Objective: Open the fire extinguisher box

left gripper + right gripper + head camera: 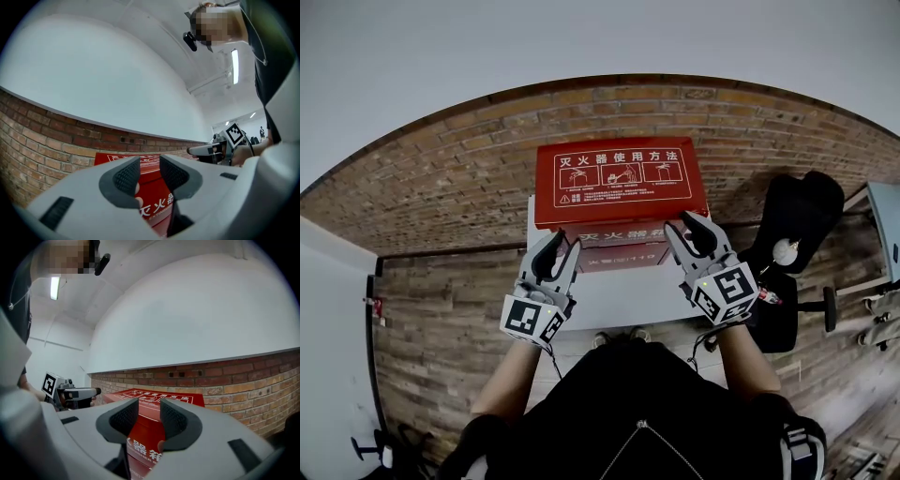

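Left tool (560, 248) and right tool (689, 232), jaws apart and empty, hide part of the box (621, 183) beyond them.

The red fire extinguisher box (623, 255) carries white print: its lid (621, 192) reads "灭火器使用方法" above three boxed pictograms (622, 174) with captions too small to read, and its front face (143, 449) reads "灭火器箱" over a partly hidden English line with "EXTINGUISHER".
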Motion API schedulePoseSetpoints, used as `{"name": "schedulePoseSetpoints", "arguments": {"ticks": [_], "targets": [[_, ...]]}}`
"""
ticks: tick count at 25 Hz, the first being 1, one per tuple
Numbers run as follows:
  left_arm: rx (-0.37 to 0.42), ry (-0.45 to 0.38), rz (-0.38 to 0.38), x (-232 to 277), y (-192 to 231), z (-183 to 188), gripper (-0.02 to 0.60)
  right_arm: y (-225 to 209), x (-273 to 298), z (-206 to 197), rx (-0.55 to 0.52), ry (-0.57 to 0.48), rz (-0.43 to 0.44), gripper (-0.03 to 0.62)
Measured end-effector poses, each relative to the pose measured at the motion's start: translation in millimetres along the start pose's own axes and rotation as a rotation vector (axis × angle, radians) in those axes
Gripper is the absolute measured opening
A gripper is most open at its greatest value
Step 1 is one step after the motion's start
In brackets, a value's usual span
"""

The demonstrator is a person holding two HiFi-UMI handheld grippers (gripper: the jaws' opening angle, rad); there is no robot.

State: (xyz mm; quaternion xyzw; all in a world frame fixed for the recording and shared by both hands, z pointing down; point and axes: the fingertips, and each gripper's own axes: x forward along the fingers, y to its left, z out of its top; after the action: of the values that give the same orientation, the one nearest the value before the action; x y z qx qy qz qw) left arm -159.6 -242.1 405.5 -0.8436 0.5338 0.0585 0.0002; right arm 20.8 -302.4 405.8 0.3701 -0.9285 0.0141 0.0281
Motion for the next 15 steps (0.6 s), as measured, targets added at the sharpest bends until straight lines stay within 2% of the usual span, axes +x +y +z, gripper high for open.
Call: {"name": "schedulePoseSetpoints", "arguments": {"ticks": [4,8,11,15], "targets": [[0.039,-0.013,0.034,-5.7,32.7,10.0,0.232,-31.6,-8.6,1.9,0.011,-0.002,-0.024,0.214],[0.051,0.021,0.077,-12.2,72.5,7.5,0.295,-59.2,-14.7,-4.9,0.051,0.019,-0.026,0.261],[0.018,0.072,0.064,-11.5,92.6,-7.8,0.331,-72.7,-15.5,-17.2,0.067,0.059,-0.016,0.275],[-0.007,0.104,0.0,-7.2,98.5,-25.2,0.345,-70.3,-11.3,-34.7,0.068,0.111,0.064,0.285]]}}
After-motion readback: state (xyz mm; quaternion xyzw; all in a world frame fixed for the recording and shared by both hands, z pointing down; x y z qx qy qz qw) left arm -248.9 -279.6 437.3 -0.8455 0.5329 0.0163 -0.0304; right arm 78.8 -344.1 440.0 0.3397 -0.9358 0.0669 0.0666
